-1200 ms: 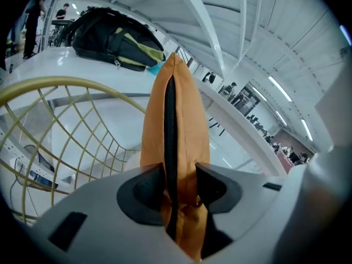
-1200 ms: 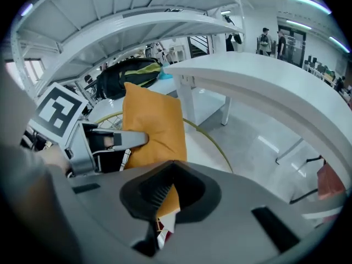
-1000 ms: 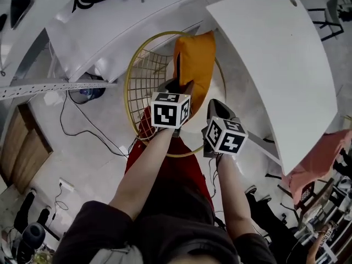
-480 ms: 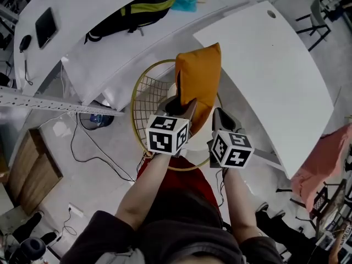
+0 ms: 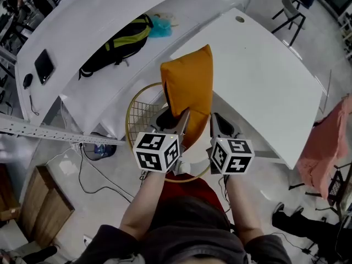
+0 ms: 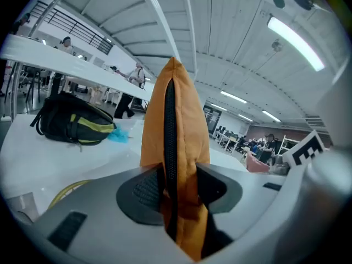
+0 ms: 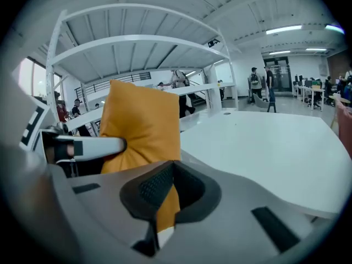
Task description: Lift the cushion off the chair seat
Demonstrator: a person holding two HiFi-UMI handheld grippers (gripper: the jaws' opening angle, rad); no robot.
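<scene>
Above one chair (image 5: 142, 104), one cushion (image 5: 190, 84) (orange)

A broad white counter (image 5: 264, 87) and a longer white counter (image 5: 99, 10) stand on pale grey floor (image 5: 104, 197). A black-and-yellow backpack (image 5: 118, 43) lies on the longer one. Ceiling strip lights (image 6: 294, 37) glow overhead.

Cushion (image 5: 190, 84) is hanging over the gap between two tables. Right table (image 5: 264, 76) is standing close on its right; left table (image 5: 66, 37) is carrying a backpack (image 5: 118, 43). Chair (image 5: 144, 100) is blocking the way below. Room above the cushion is lying open.
</scene>
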